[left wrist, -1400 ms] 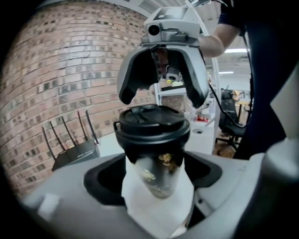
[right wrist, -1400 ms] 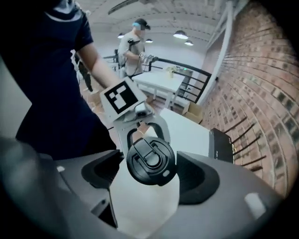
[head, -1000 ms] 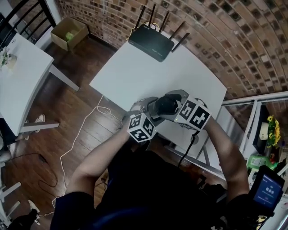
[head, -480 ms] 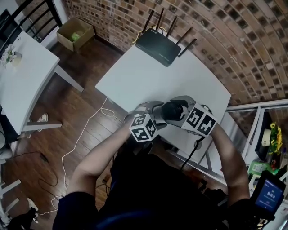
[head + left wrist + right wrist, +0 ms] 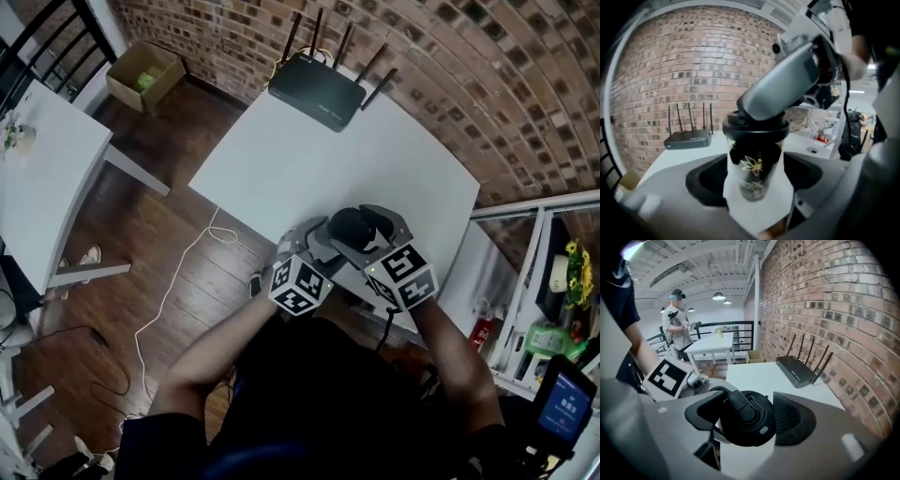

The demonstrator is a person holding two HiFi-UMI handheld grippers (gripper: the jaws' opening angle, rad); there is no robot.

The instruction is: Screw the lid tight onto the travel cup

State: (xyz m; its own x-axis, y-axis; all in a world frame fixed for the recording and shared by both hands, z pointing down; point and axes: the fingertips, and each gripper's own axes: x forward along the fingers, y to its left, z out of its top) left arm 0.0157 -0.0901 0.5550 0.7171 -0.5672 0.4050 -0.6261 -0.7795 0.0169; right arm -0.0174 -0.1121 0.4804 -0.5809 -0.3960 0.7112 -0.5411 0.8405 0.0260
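On the travel cup (image 5: 761, 147) gleam printed gold leaves (image 5: 752, 165).

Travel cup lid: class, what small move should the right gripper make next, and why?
Probably a short tightening twist of the right gripper. Its jaws clamp the lid, which sits level on the travel cup; the left gripper, whose jaws have just been closing, holds the cup body. Whether the thread is fully tight cannot be seen.

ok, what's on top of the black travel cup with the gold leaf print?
A black round lid with a flip tab sits on it, gripped between the right gripper's jaws. The lid covers the cup's mouth, so its inside cannot be seen.
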